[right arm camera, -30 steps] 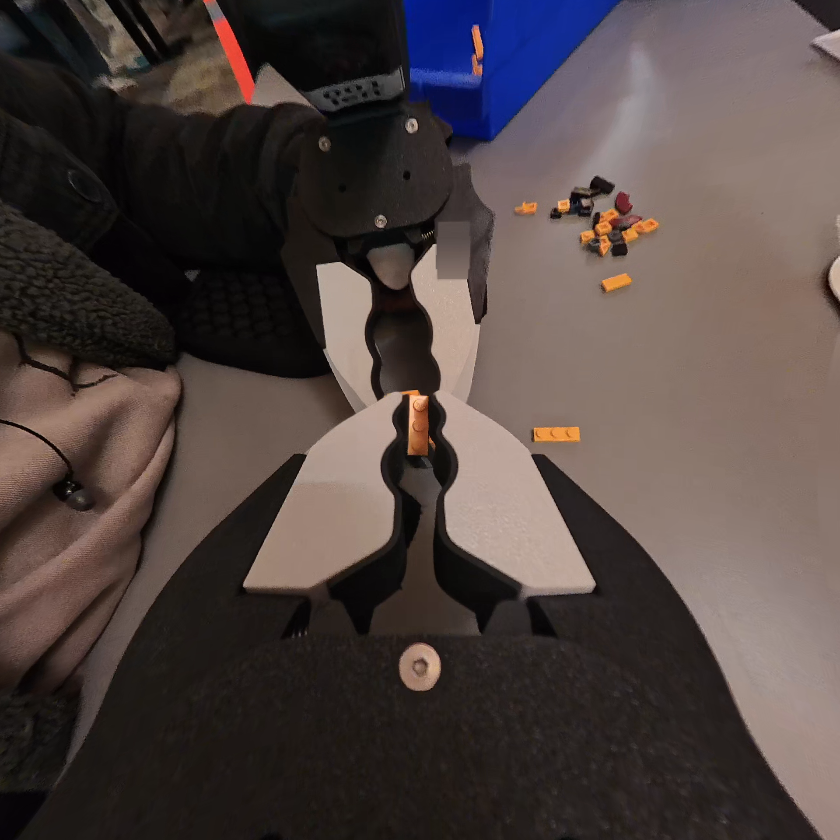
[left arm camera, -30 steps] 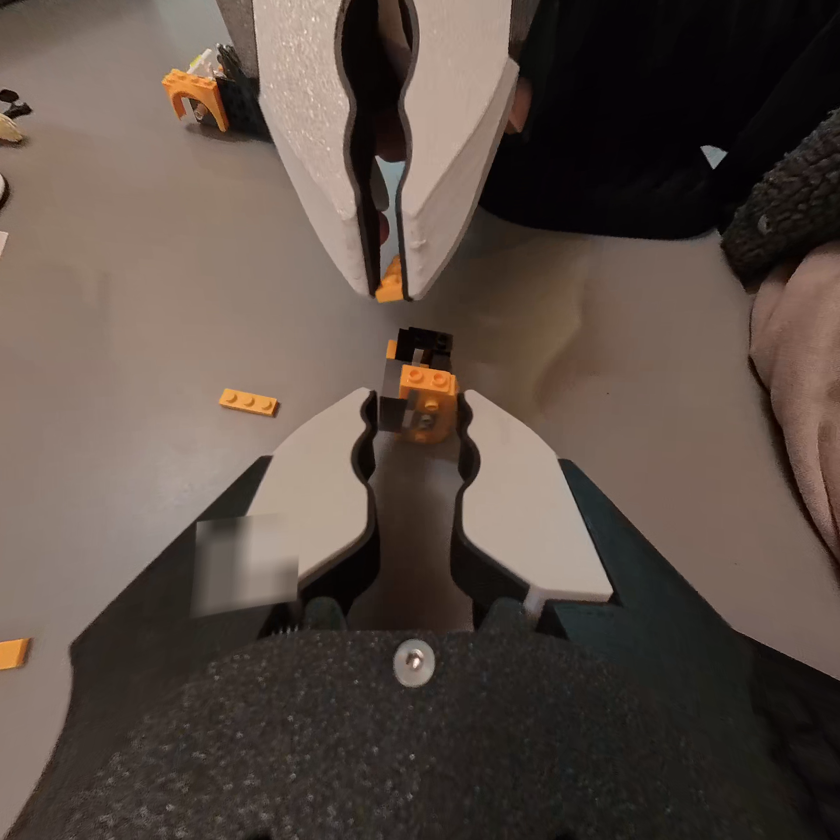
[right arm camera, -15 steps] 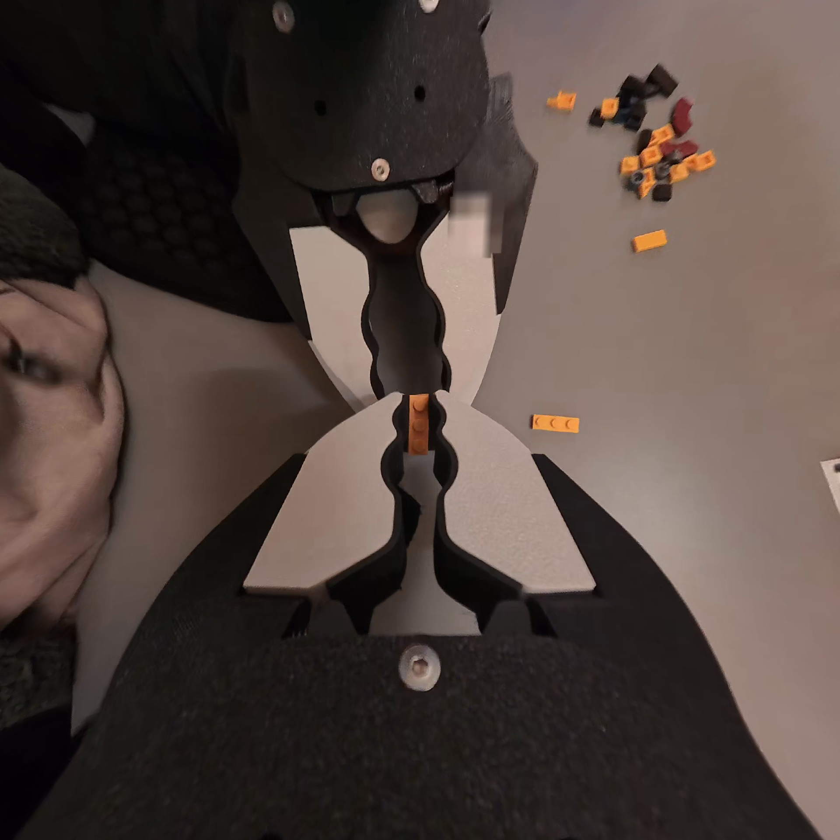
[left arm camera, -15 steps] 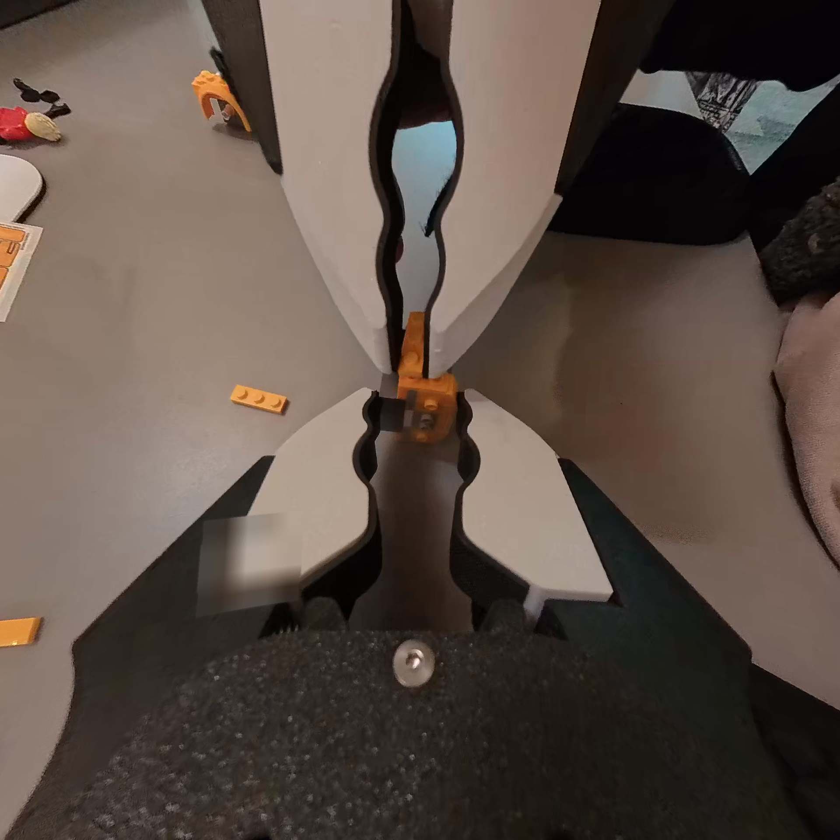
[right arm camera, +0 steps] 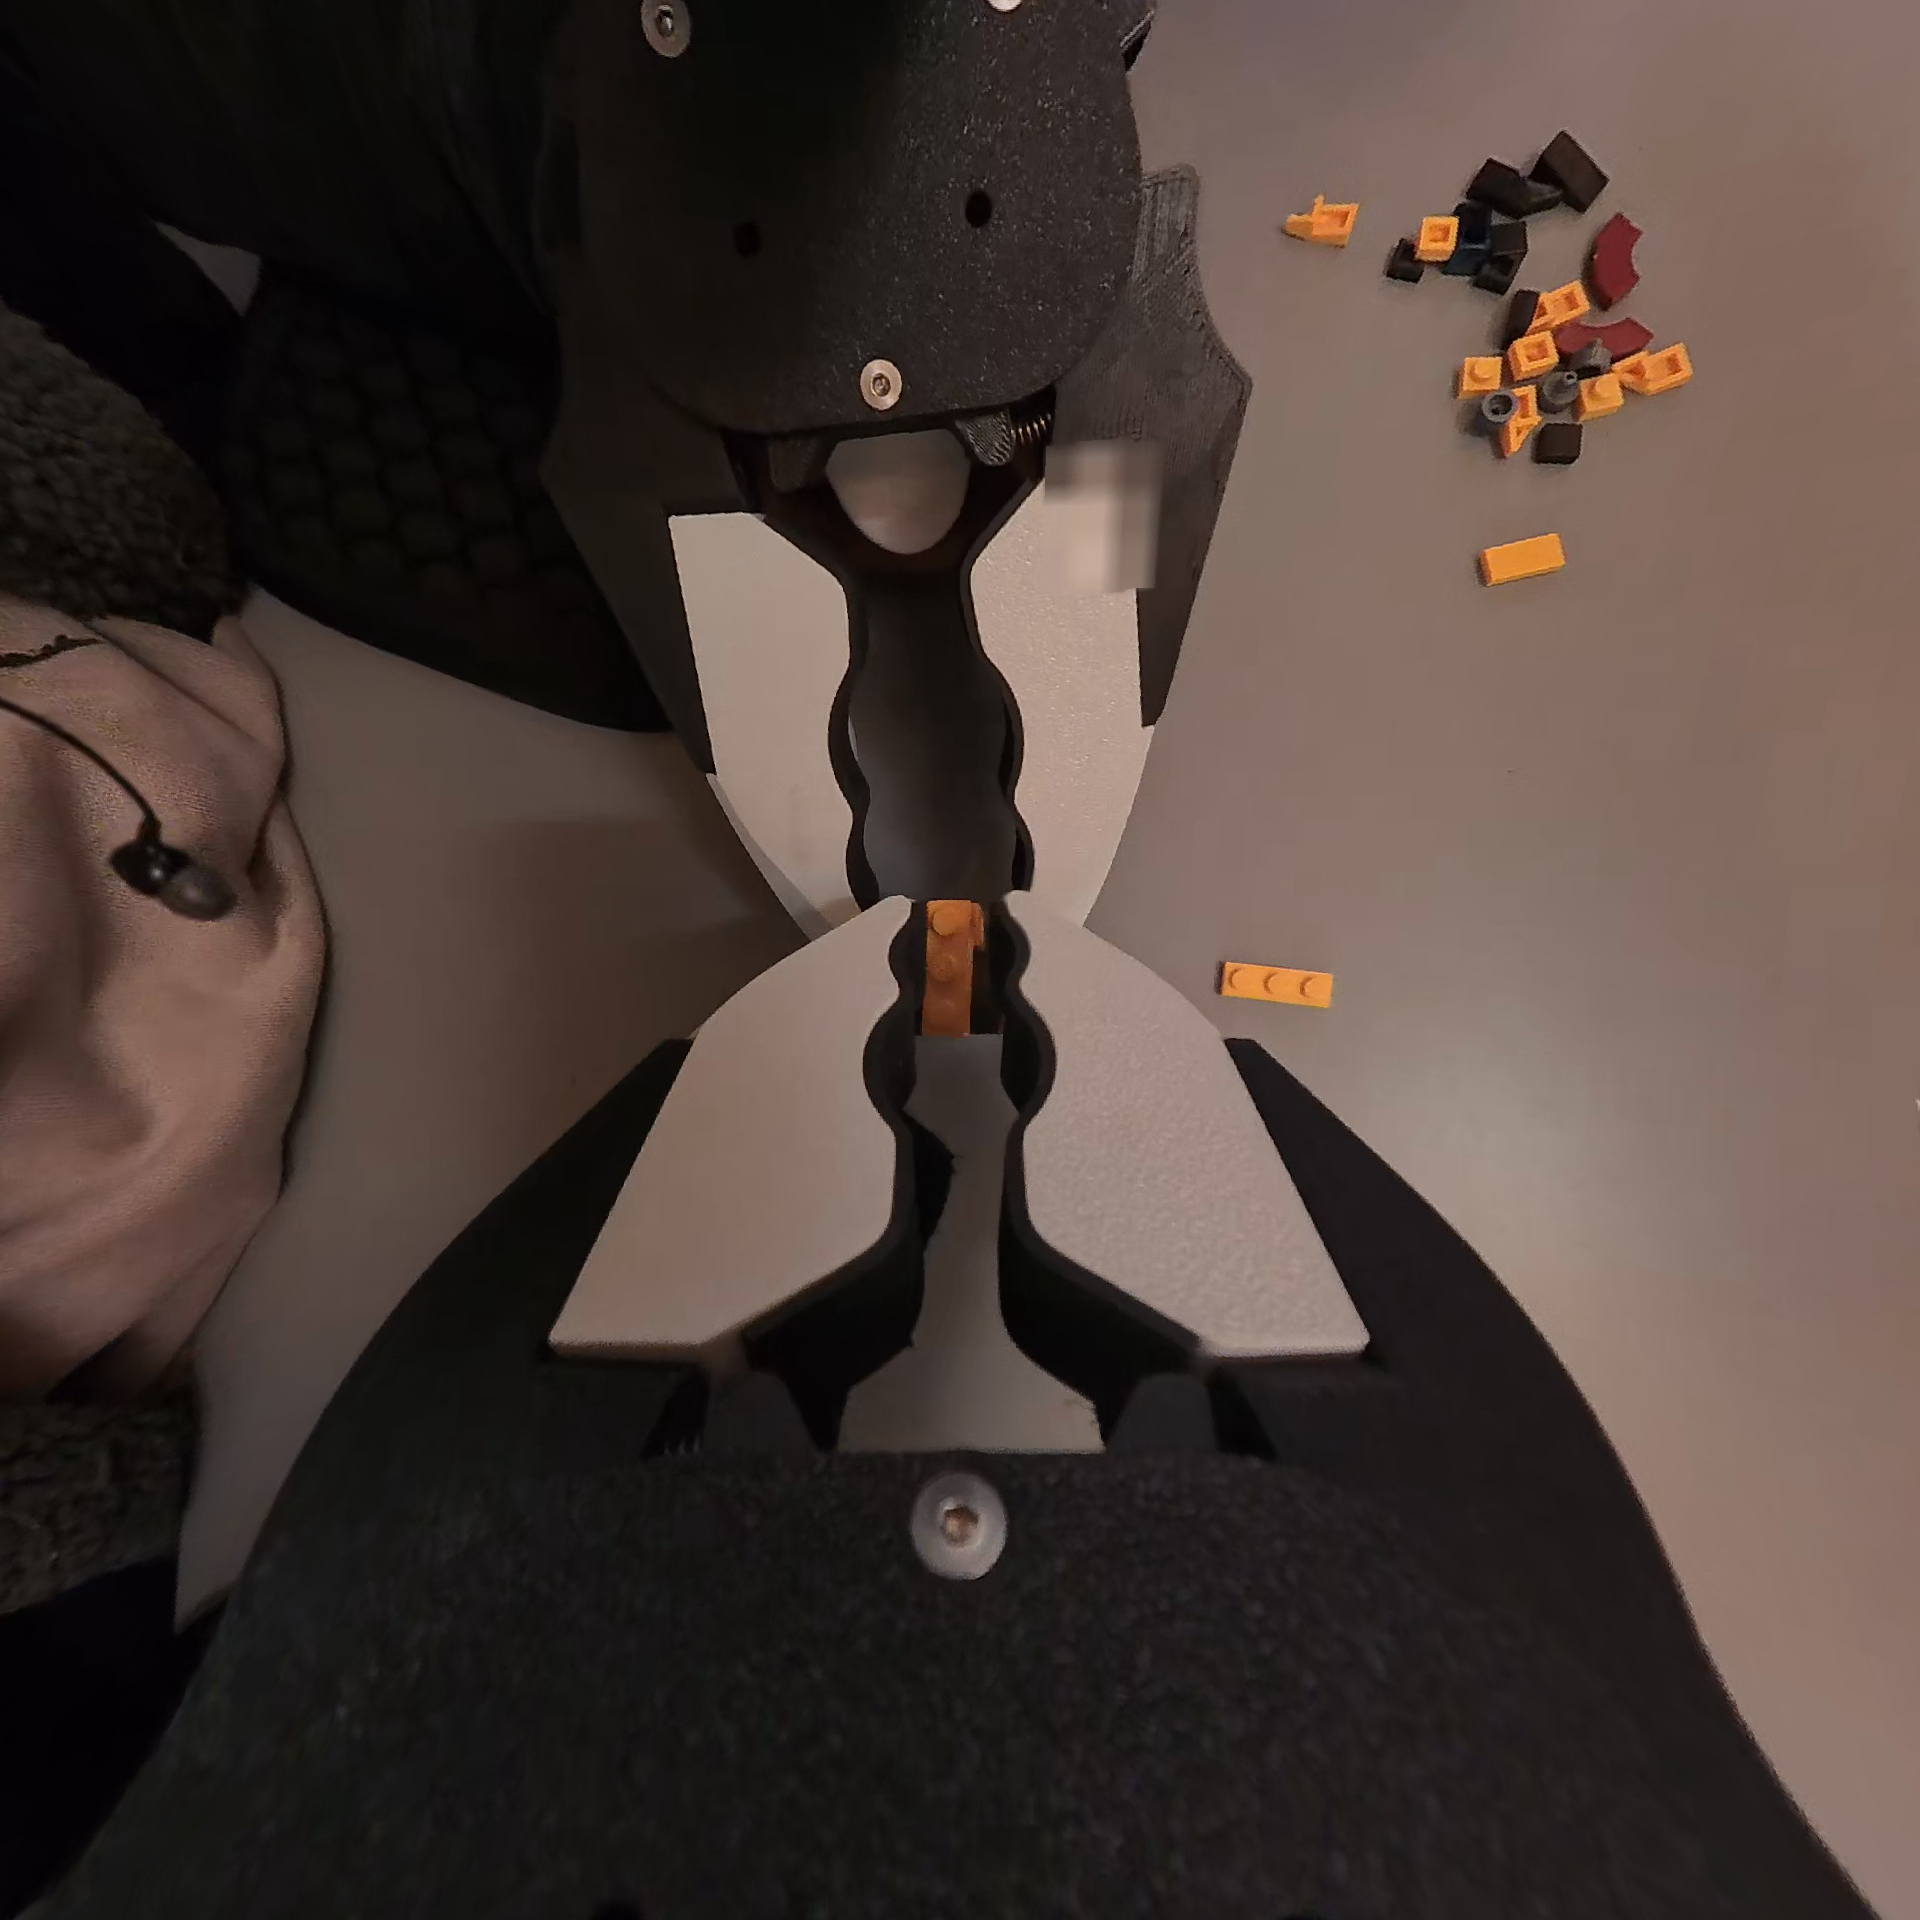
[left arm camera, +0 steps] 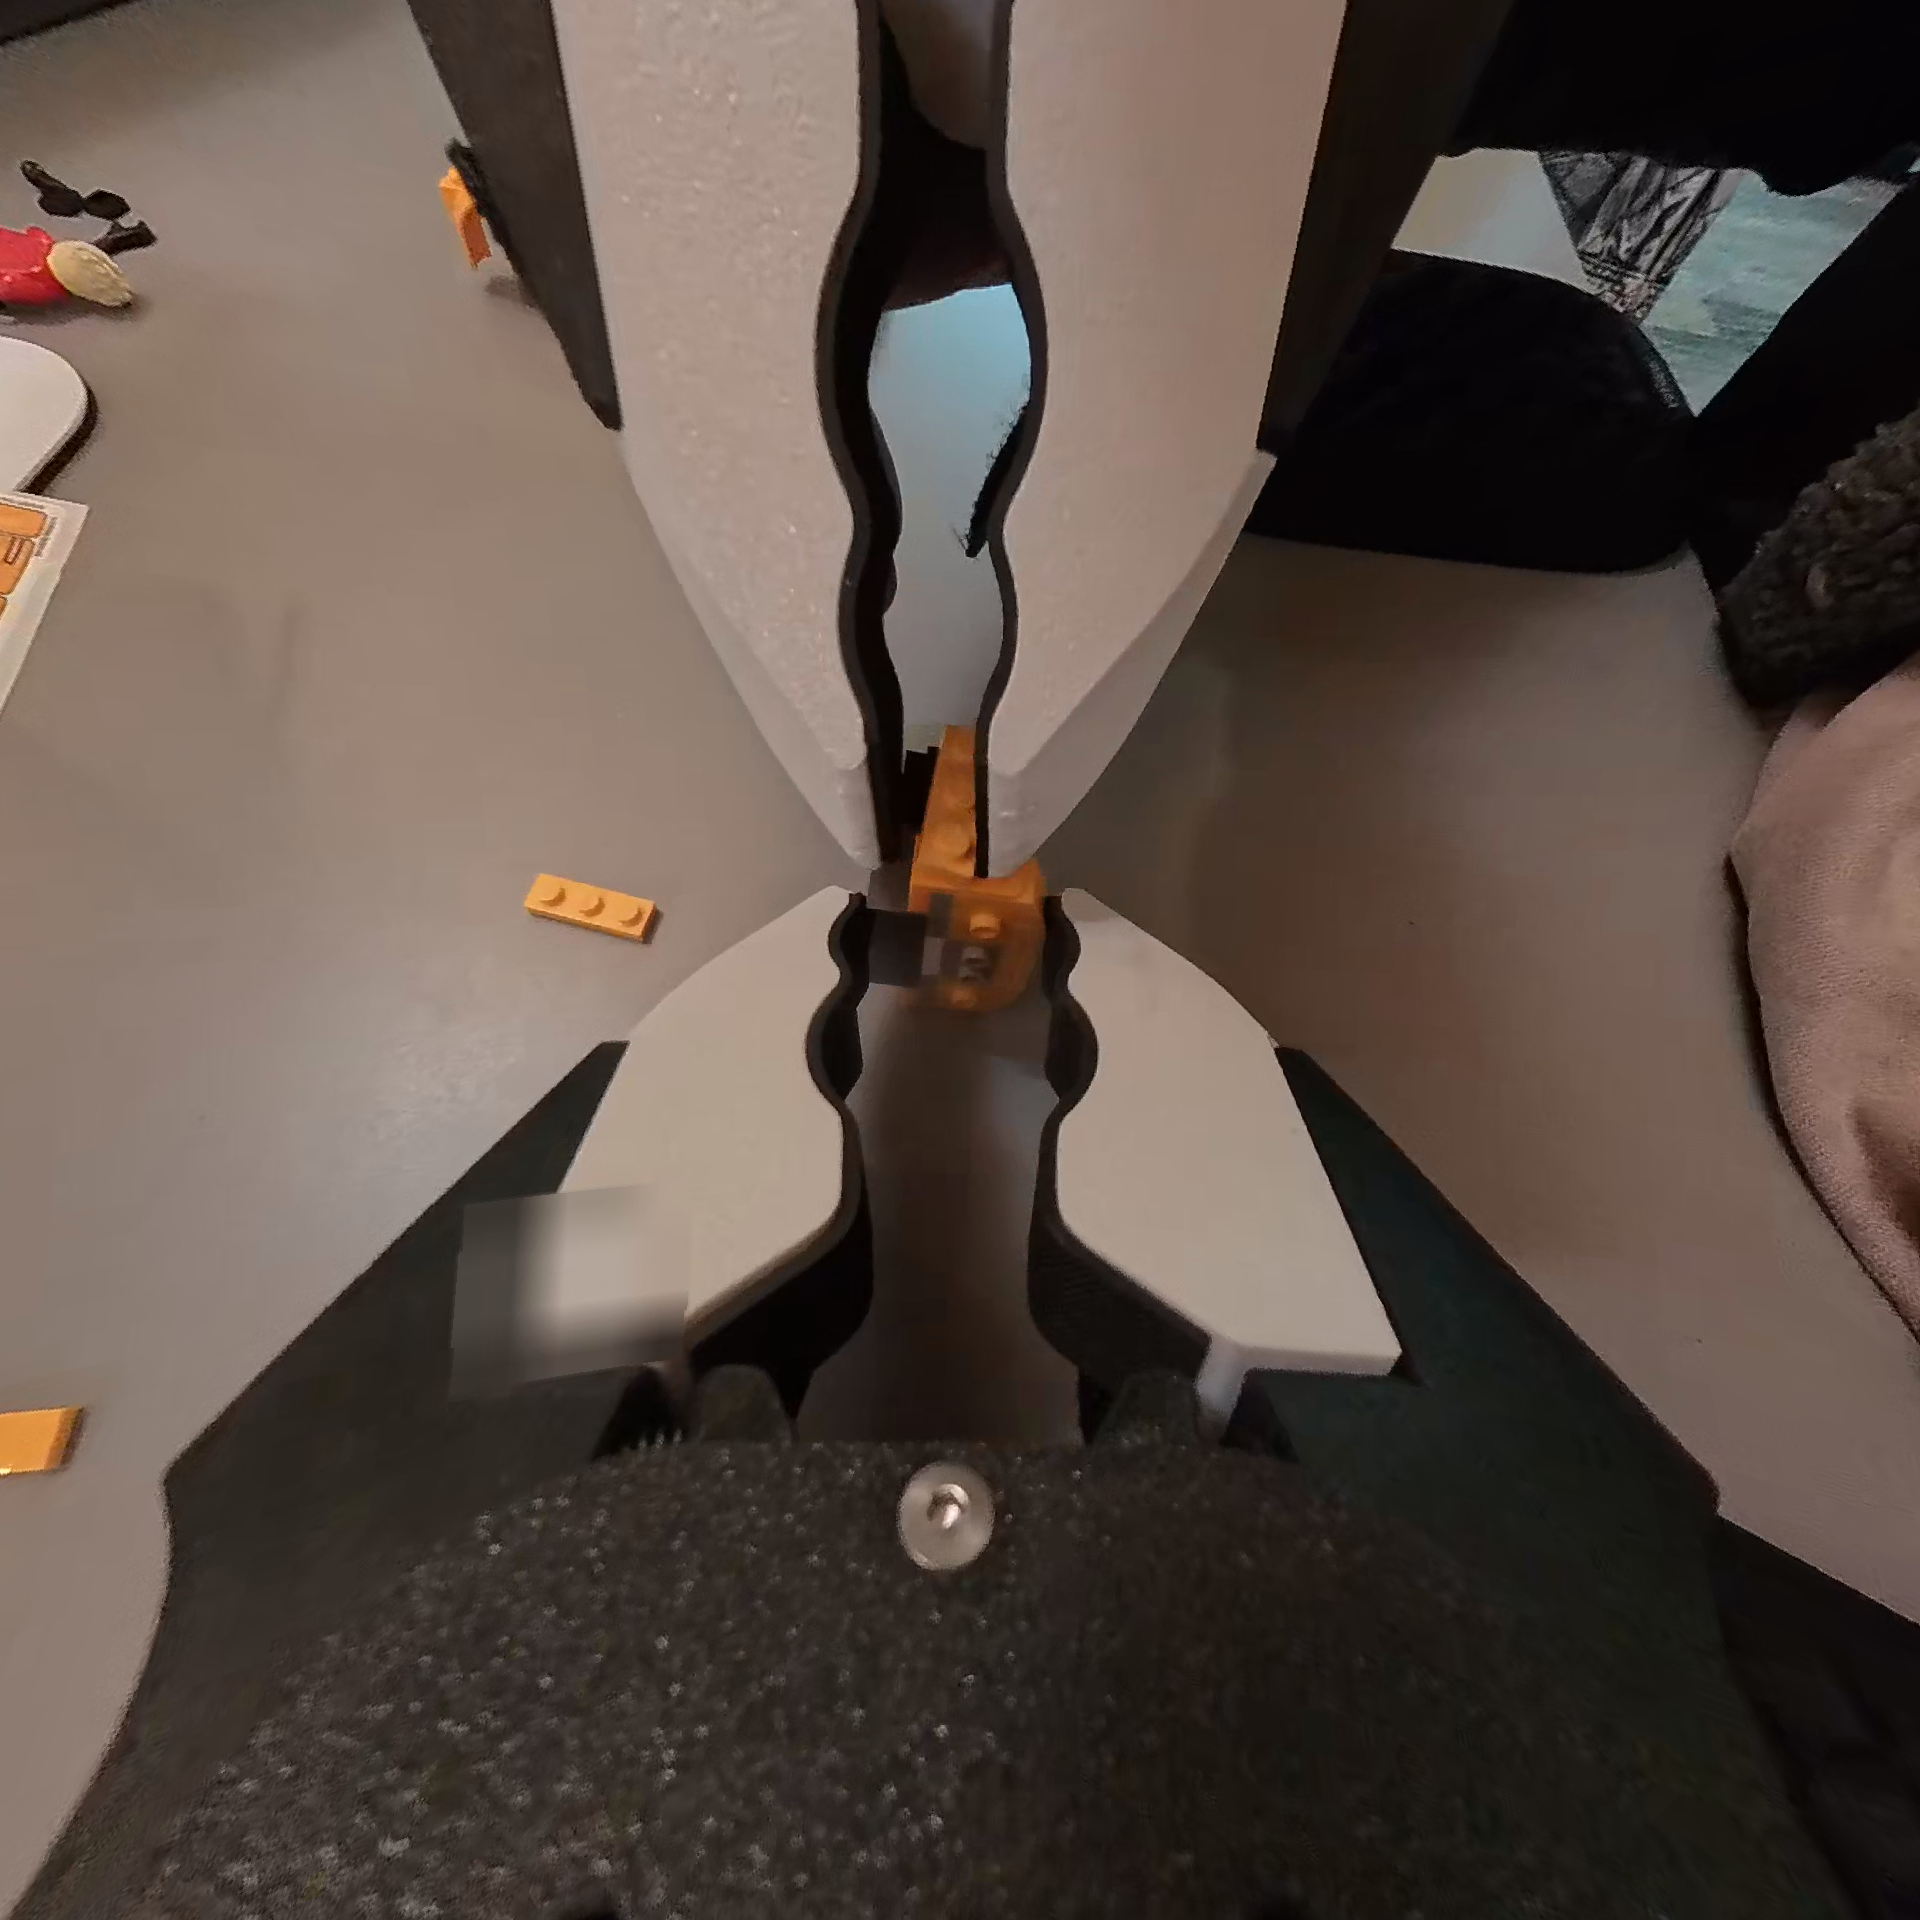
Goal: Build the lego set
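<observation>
Grey table (left arm camera: 312, 727); orange plate (right arm camera: 948, 971) mostly hidden between jaws.

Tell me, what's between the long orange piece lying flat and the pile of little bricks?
Right wrist view: between the flat plate and the pile lies one smooth orange tile; otherwise bare table.

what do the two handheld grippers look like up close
Both look alike: the left gripper and right gripper have a speckled black body with a silver screw, and two pale grey fingers with wavy black-lined inner edges forming the jaws. Dark sleeves show behind them.
</observation>
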A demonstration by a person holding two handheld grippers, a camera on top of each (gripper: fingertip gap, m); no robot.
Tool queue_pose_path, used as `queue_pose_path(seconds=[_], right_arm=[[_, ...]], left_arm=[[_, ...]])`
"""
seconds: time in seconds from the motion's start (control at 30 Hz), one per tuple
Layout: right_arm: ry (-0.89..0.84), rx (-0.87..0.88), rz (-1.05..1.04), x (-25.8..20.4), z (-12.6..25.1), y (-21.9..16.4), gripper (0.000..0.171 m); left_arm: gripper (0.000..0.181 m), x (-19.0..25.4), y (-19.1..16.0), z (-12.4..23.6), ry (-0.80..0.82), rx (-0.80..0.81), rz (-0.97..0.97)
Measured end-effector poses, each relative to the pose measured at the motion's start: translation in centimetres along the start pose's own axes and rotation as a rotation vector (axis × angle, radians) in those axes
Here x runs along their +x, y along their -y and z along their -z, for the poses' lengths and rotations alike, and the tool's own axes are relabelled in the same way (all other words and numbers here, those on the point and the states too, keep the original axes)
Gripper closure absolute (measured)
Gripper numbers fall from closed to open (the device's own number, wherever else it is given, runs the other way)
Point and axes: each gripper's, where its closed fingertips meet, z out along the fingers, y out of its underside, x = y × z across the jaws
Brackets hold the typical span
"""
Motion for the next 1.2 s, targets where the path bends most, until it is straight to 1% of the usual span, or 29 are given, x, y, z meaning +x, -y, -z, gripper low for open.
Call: queue_pose_path(seconds=[0.2,0.3,0.4,0.53,0.6,0.7,0.73,0.8,1.0,1.1,1.2], right_arm=[[0.026,0.034,-0.008,0.0,0.4,0.0,0.158],[0.033,0.110,-0.057,0.5,1.8,0.5,0.158],[0.041,0.182,-0.151,1.4,3.0,0.3,0.155],[0.071,0.249,-0.319,1.8,3.0,-1.4,0.142],[0.092,0.314,-0.407,1.6,3.0,-2.0,0.142],[0.103,0.409,-0.529,1.6,3.0,-2.7,0.142],[0.097,0.435,-0.557,1.6,3.0,-2.9,0.142],[0.086,0.464,-0.585,1.4,3.1,-3.3,0.142],[0.101,0.494,-0.615,0.4,2.9,-3.3,0.141],[0.127,0.519,-0.652,0.1,2.7,-2.9,0.138],[0.167,0.556,-0.705,-0.4,2.5,-2.2,0.130]], left_arm=[[0.149,0.1,0.0,0.0,-0.006,0.001,0.002],[0.149,0.1,0.0,0.0,-0.011,0.001,0.002],[0.149,0.1,0.0,0.0,-0.014,0.002,0.001],[0.149,0.1,0.0,0.0,-0.012,0.003,-0.004],[0.149,0.2,0.0,0.0,-0.015,0.001,-0.004],[0.143,0.4,-0.2,-0.1,-0.020,-0.010,-0.021],[0.144,0.4,-0.1,-0.1,-0.018,-0.007,-0.028],[0.149,0.4,0.1,-0.1,-0.016,0.007,-0.040],[0.149,0.3,0.5,0.0,-0.003,0.031,-0.056],[0.149,0.1,1.0,0.3,0.004,0.065,-0.063],[0.149,0.1,1.5,0.5,0.016,0.101,-0.080]])
